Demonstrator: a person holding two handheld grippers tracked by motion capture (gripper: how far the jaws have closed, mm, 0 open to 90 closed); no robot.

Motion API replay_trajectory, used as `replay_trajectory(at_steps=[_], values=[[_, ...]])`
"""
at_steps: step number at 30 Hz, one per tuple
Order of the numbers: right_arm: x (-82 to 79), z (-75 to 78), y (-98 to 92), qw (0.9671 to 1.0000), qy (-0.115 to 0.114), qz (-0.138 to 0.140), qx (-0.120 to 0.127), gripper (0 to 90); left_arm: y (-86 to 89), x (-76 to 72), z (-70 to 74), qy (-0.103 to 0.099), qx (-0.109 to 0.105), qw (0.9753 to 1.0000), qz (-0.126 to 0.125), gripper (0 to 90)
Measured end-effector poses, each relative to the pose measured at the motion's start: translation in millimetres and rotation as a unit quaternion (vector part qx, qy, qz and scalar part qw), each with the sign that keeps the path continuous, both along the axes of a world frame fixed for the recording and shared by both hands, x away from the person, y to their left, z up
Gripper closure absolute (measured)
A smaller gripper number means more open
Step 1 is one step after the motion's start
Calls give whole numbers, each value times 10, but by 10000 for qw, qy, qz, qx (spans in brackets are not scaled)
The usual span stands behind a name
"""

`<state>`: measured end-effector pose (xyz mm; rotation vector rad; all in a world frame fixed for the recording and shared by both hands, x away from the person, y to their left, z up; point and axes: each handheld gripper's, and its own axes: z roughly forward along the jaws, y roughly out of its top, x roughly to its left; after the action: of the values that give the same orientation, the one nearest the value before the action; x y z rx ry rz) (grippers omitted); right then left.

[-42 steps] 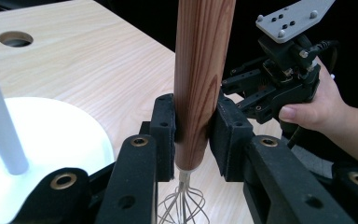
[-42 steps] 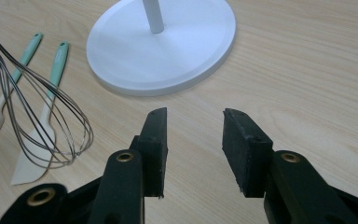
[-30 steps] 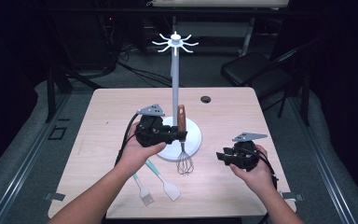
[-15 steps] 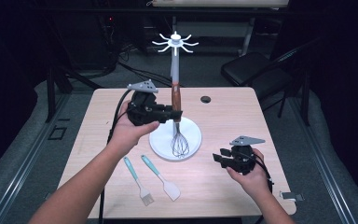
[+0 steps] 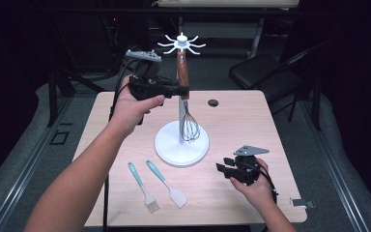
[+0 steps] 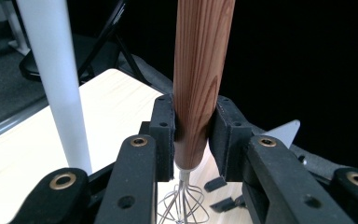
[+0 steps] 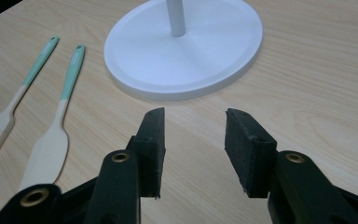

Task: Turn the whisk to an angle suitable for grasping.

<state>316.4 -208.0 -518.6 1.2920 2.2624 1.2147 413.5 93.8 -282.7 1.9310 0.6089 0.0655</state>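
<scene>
Both left gripper (image 6: 193,140) jaws clamp whisk (image 6: 200,79) handle, upright beside pole (image 6: 51,79).

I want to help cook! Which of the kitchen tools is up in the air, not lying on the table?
The wooden-handled whisk: the left gripper holds it upright by the stand's pole, while the brush and spatula lie flat.

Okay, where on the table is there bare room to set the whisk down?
Bare wood lies right of the stand's base, up to the small black disc, and along the table's left edge. The front middle is crowded: brush, spatula, right gripper.
</scene>
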Motion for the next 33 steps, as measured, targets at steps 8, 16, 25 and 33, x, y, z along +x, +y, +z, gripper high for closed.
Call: replay_trajectory(at_steps=[8,16,25,33], values=[[0,-61,40,9999,64,115,40,584,-17,133,-79,149,116,9998,116,722],[5,-49,24,9999,14,112,-20,598,-21,198,-183,108,23,9994,339,700],[38,-19,-11,9999,102,98,-43,605,46,124,-246,-51,181,9977,646,589],[56,17,-22,9996,246,137,-103,697,186,-57,-470,-75,102,9981,610,567]])
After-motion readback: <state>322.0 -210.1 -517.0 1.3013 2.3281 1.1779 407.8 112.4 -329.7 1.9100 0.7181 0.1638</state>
